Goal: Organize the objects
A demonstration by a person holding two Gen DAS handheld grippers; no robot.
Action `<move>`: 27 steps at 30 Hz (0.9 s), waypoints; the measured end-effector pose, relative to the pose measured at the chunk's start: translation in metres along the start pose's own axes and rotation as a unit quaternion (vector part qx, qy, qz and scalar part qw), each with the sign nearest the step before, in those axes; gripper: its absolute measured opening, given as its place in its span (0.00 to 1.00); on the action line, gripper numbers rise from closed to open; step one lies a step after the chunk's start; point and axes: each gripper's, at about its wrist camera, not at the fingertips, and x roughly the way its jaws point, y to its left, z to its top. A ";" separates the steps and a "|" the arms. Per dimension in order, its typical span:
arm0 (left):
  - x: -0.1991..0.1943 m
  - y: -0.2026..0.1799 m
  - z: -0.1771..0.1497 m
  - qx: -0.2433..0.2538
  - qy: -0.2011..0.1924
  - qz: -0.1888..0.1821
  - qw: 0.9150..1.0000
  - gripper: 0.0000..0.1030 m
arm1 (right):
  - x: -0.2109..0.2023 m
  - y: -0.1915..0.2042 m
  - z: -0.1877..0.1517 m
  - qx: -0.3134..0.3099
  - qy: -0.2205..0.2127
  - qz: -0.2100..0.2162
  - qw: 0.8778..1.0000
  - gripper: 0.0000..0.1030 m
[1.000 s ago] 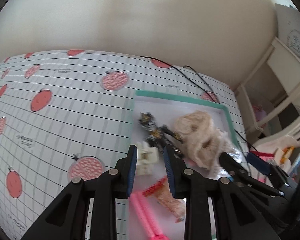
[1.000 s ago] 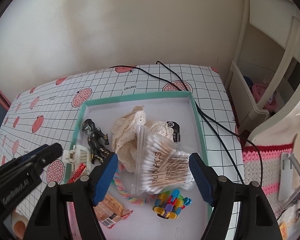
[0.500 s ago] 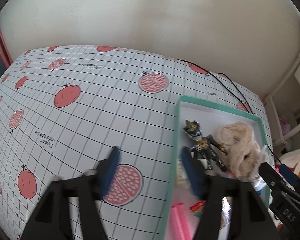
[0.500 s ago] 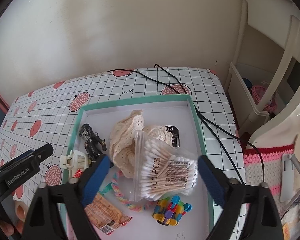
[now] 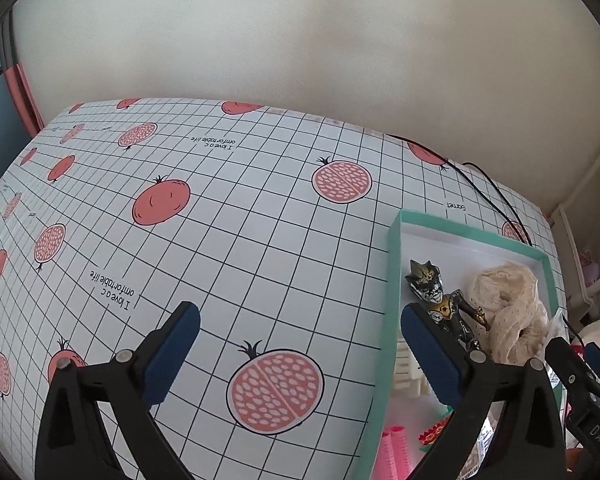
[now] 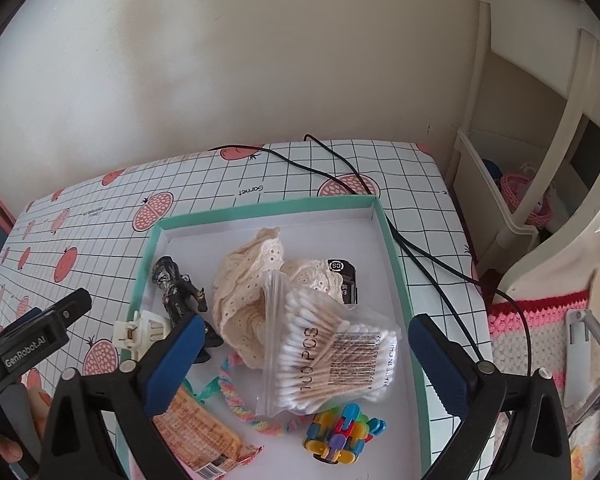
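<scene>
In the tray [image 6: 396, 252], the figurine [image 6: 178, 292] lies left of the cotton-swab bag [image 6: 332, 356].

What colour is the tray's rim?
Teal green, with a white inside; the tray shows best in the right wrist view.

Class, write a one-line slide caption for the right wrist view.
Open right gripper hovering above a teal-rimmed tray holding a bag of cotton swabs, a lace cloth and a dark toy figure.
</scene>
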 end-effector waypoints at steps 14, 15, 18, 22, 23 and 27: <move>-0.013 -0.002 0.007 0.017 -0.027 -0.017 0.999 0.98 | 0.000 0.008 0.000 -0.006 -0.002 0.001 1.000 1.00; -0.014 -0.001 0.007 0.018 -0.029 -0.018 0.999 0.98 | 0.000 0.008 0.000 -0.006 -0.001 0.001 1.000 1.00; -0.017 0.002 0.009 0.019 -0.034 -0.021 0.999 0.98 | -0.001 0.008 0.000 -0.001 0.000 -0.002 1.000 1.00; -0.025 0.006 0.011 0.015 -0.036 -0.027 0.999 0.98 | -0.008 0.008 -0.001 0.013 -0.003 0.002 1.000 1.00; -0.029 0.008 0.011 0.014 -0.037 -0.031 0.999 0.98 | -0.012 0.009 -0.002 0.012 -0.005 0.004 1.000 1.00; -0.048 0.011 0.009 0.025 -0.049 -0.028 0.998 0.98 | -0.028 0.019 -0.003 0.005 -0.016 0.002 1.000 1.00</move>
